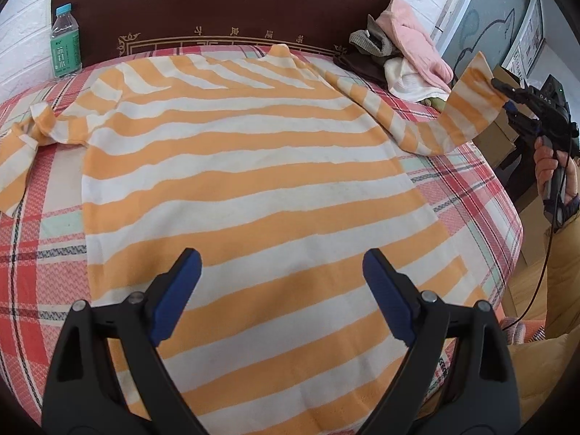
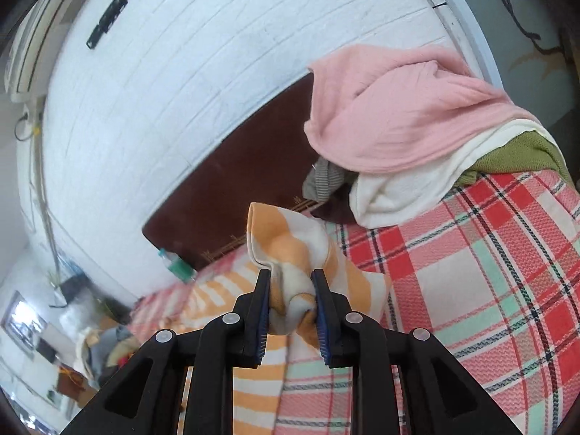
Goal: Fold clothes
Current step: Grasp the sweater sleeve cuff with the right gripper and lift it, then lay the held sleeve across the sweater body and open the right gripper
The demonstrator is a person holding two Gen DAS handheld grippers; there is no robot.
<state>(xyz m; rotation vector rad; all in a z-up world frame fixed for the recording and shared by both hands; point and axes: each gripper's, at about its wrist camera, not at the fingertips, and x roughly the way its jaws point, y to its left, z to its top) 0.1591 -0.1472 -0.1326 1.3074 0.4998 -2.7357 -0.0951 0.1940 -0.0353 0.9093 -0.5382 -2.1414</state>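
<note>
An orange-and-white striped long-sleeved shirt (image 1: 235, 166) lies spread flat on the plaid bed sheet (image 1: 43, 253). My left gripper (image 1: 282, 257) hovers open over the shirt's lower body, with nothing between its blue pads. The shirt's left sleeve (image 1: 32, 134) lies crumpled at the left. My right gripper (image 1: 502, 88), held by a hand at the bed's right side, is shut on the cuff of the right sleeve (image 1: 467, 108) and holds it up off the bed. In the right wrist view the bunched sleeve cuff (image 2: 290, 253) is pinched between the pads of the right gripper (image 2: 291, 275).
A water bottle (image 1: 65, 47) stands at the back left by the dark headboard (image 1: 217, 3). A pile of clothes topped by a pink garment (image 1: 409, 47) (image 2: 398, 116) sits at the back right corner. The bed's edge drops off at the right, with boxes (image 1: 504, 134) beyond.
</note>
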